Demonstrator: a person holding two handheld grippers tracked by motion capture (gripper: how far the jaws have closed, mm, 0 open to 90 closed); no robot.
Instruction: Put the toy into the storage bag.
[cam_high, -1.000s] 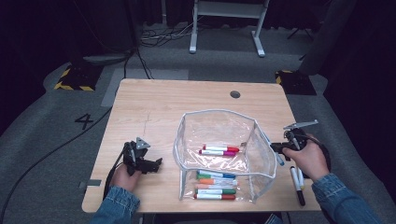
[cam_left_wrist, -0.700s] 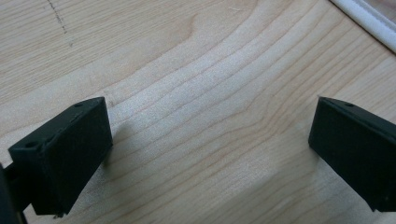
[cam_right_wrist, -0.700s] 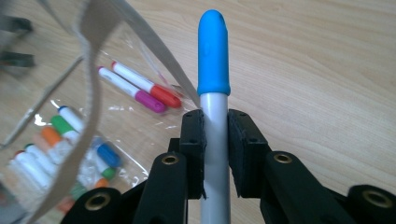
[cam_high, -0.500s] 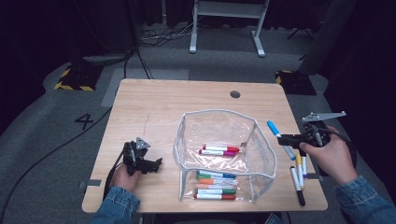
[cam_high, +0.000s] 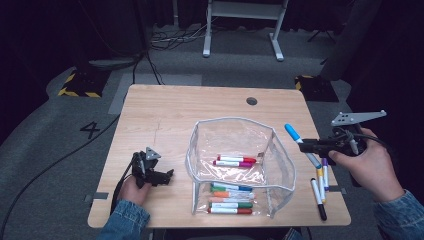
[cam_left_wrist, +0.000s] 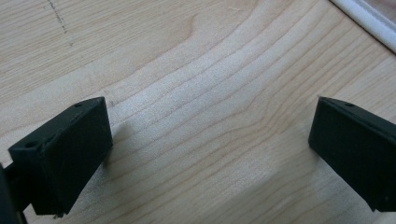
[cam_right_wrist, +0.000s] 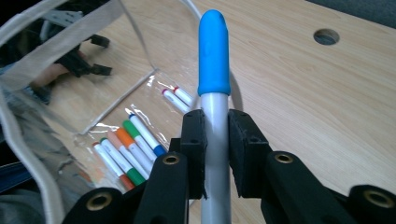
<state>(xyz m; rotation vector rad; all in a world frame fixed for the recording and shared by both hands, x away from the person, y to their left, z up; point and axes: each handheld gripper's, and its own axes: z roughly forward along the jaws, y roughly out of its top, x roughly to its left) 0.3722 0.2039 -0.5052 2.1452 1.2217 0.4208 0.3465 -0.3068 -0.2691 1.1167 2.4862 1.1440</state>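
The right gripper (cam_high: 306, 145) is clamped on a blue-capped marker (cam_high: 298, 140), its two black pads pressed against the white barrel just below the cap, as the right gripper view shows plainly (cam_right_wrist: 214, 107). In the high view the marker hangs above the table's right side, just beside the right wall of the clear pouch (cam_high: 235, 170), blue cap tilted up and away from the person. The pouch stands open at mid-table with a row of markers (cam_high: 230, 199) lying in its near part and two more (cam_high: 235, 160) farther in. Three loose markers (cam_high: 320, 185) lie on the wood under the right hand, though their colours are hard to make out. The left gripper (cam_high: 165, 176) rests on the table (cam_high: 200, 110) near its front left corner, jaws wide apart over bare wood, with nothing between them.
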